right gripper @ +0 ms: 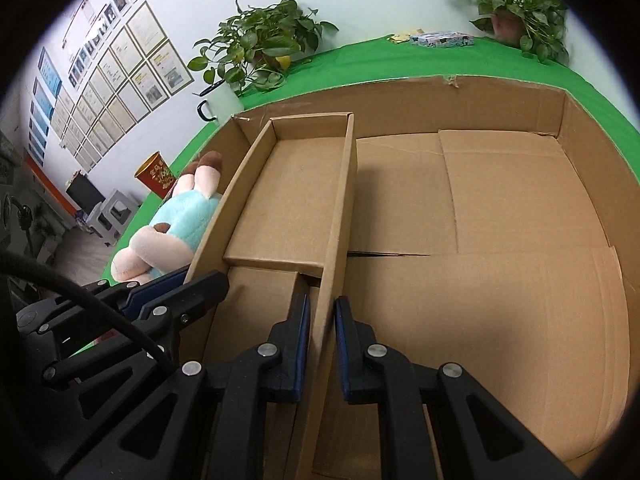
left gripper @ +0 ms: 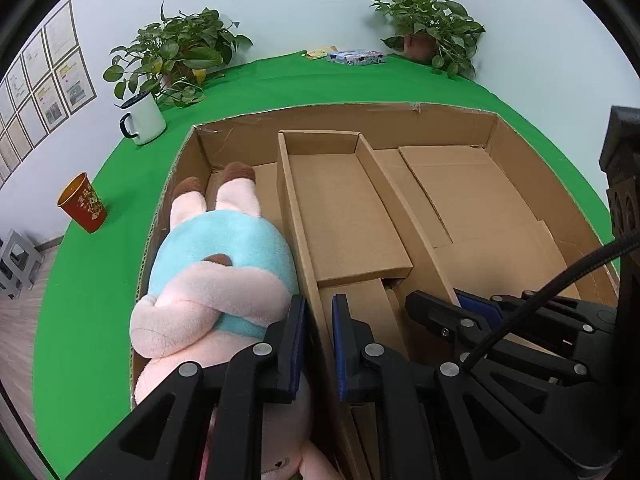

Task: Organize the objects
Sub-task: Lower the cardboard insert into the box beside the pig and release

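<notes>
The left hand-held gripper (left gripper: 319, 344) was clamped narrowly on the left wall of the small inner box (left gripper: 344, 204); the right hand-held gripper (right gripper: 322, 348) pinched its right wall. The inner box sat inside the large cardboard box (right gripper: 592, 168), beside the plush toy (left gripper: 216, 272). Uneven lifting could have buckled the thin walls, or snagged them against the toy

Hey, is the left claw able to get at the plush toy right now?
Probably not right away: the left claw straddles the inner box wall. The plush toy lies uncovered just beyond that wall, so letting go should free it.
</notes>
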A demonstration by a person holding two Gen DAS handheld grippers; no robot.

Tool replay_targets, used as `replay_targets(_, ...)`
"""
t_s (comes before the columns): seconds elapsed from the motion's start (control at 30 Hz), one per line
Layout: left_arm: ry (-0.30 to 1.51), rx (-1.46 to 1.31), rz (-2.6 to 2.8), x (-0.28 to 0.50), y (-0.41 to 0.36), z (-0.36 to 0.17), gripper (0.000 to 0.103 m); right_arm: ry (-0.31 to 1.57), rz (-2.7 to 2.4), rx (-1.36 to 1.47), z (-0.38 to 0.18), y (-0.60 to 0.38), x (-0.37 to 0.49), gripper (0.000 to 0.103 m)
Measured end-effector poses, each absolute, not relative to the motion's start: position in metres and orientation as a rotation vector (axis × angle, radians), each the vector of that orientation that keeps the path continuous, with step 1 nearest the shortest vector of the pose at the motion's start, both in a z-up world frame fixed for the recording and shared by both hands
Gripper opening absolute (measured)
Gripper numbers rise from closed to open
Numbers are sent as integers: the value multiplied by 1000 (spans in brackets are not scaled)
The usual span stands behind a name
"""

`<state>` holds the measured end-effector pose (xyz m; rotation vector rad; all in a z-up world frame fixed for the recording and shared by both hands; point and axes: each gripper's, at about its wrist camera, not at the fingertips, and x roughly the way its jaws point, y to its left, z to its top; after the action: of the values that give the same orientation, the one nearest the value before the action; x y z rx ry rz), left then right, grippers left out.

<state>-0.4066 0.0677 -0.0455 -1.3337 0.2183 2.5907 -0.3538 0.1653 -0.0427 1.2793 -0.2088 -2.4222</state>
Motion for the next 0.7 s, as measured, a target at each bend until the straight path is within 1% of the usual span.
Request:
replay_targets(0.07,198,-1320,2580,-403,65,-40,12,-185,-2414,1282,-45,164,-356,12)
replay_targets(0.13,186,-1312,2586,-396,61,-33,12,-121,-2424,1316,-50,159,-357,14)
replay_targets(0.27,153,-1286,2605,-386,42,-20,12,-44,-2440,1296,-47,152,-353,15)
replay_targets(0.37,114,-1249,2623,-375,28,-9,13,-69,-2427,1287,-46,156,-354,17)
replay_targets(0.4,105,-1233,2637,-371,23,-5,17,-75,-2426,1278,-44,158,-353,18)
replay_targets(0.43,97,-1215,2649,-366,19,-2,24,-76,-2422,1267,-43,157,-352,21)
replay_targets(0.47,85,-1195,2660,-362,15,1,28,-76,-2422,1258,-41,158,-351,24)
replay_targets(0.5,74,-1183,2668,-359,12,3,34,-61,-2441,1238,-36,158,-348,32)
replay_targets(0.53,69,-1175,2673,-356,10,5,35,-51,-2460,1222,-32,159,-345,40)
replay_targets(0.57,67,-1167,2677,-352,8,7,35,-45,-2478,1202,-28,161,-342,44)
replay_targets(0.6,69,-1159,2681,-349,7,8,35,-47,-2495,1177,-23,162,-338,53)
replay_targets(0.63,74,-1150,2688,-345,6,9,35,-54,-2514,1152,-18,166,-332,65)
replay_targets(0.7,95,-1116,2714,-335,6,12,36,-80,-2526,1118,-11,171,-323,76)
